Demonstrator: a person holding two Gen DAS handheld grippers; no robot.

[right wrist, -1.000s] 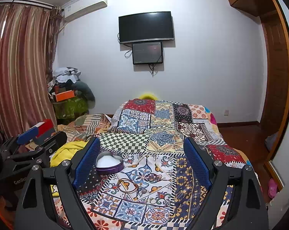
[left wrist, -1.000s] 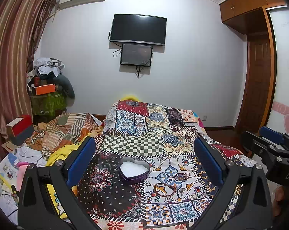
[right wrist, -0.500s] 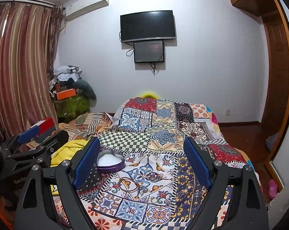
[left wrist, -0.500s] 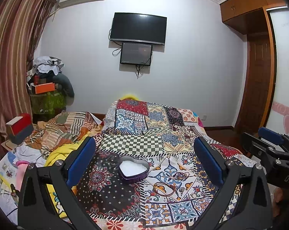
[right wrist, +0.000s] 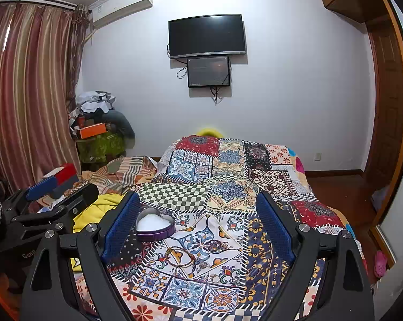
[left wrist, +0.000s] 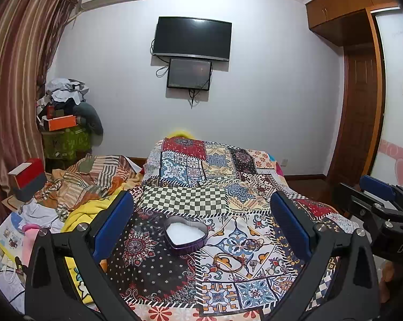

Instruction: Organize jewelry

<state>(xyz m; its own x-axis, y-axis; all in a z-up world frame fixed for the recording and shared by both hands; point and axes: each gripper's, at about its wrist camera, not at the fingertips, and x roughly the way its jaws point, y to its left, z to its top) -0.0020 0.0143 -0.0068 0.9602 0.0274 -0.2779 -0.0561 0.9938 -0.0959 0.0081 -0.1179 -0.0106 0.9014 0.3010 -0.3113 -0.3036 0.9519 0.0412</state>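
A purple heart-shaped tin (left wrist: 186,236) with a white lining lies open on the patchwork bedspread (left wrist: 190,198). To the right of it and nearer me lie a thin bracelet (left wrist: 229,261) and small rings (left wrist: 250,263). My left gripper (left wrist: 201,227) hovers above the bed, jaws wide apart, nothing between them. The right wrist view shows the same tin (right wrist: 155,226) beside the left finger, the bracelet (right wrist: 182,256) and a ring (right wrist: 214,276) lower down. My right gripper (right wrist: 197,222) is open and empty too. Each gripper shows at the other view's edge.
Crumpled blankets and a yellow cloth (left wrist: 81,211) pile up left of the bed, with a red box (left wrist: 27,176) and books. A cluttered green stand (left wrist: 66,139) fills the corner by the curtain. Wooden floor and a door (right wrist: 388,123) lie to the right.
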